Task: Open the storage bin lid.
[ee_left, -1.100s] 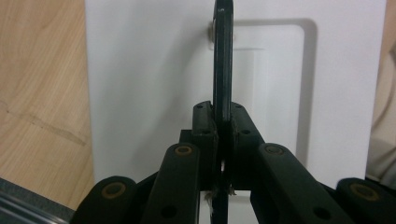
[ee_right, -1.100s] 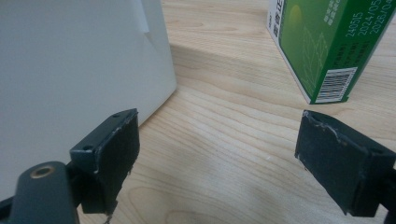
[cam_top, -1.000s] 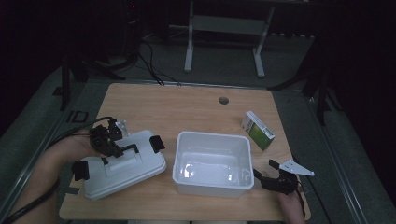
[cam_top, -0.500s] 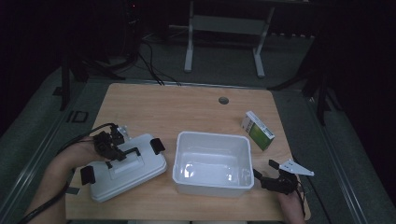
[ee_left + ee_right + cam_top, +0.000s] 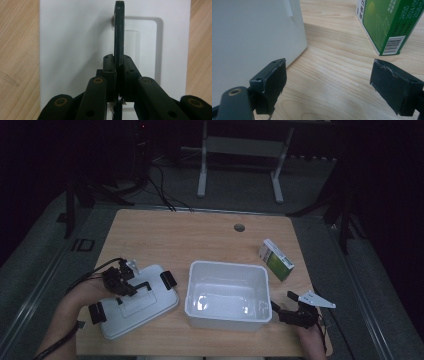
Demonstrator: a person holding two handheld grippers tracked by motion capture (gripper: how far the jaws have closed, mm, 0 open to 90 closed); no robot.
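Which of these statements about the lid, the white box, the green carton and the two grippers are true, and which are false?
1. The left gripper is shut on the lid handle. True.
2. The lid sits on top of the white box. False: it lies on the table, left of the box.
3. The right gripper has its jaws open with nothing between them. True.
4. The green carton is inside the white box. False: it stands on the table, beyond the box's right corner.

Green carton beside white tub
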